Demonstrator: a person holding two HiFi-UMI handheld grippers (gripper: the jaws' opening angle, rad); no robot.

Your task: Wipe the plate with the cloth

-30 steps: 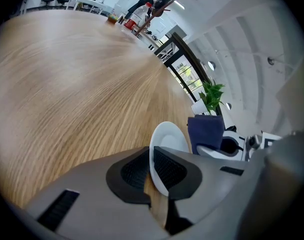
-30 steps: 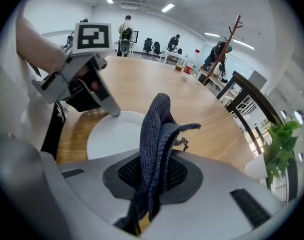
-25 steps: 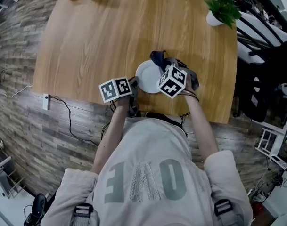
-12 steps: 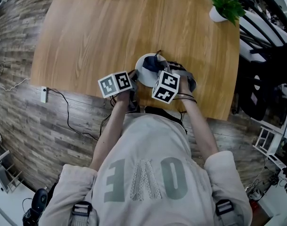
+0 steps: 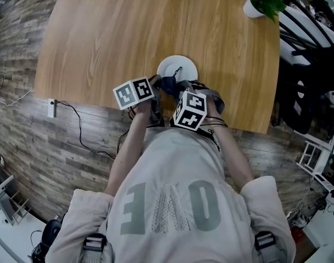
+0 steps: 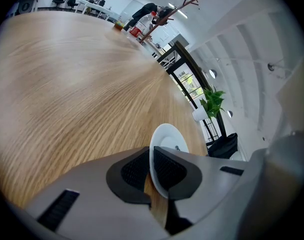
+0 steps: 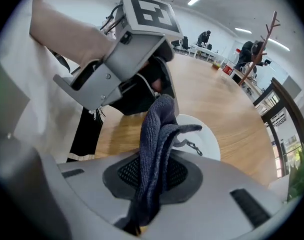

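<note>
A small white plate (image 5: 179, 68) lies near the front edge of the wooden table (image 5: 112, 32). My left gripper (image 5: 156, 84) is shut on the plate's near-left rim; in the left gripper view the rim (image 6: 164, 134) is pinched between the black pads (image 6: 134, 170). My right gripper (image 5: 175, 92) is shut on a dark blue-grey cloth (image 5: 169, 83), which rests on the near part of the plate. In the right gripper view the cloth (image 7: 156, 134) hangs out of the jaws over the plate (image 7: 204, 143), just beside the left gripper (image 7: 129, 59).
A potted plant (image 5: 261, 3) stands at the table's far right corner. Bottles (image 6: 134, 30) sit at the far edge. Dark chairs and a black coat (image 5: 312, 75) crowd the right side. A cable (image 5: 81, 138) runs over the floor on the left.
The right gripper has drawn the cloth across the plate, from its far side to its near side, toward the person. The left gripper has kept its hold on the rim.
</note>
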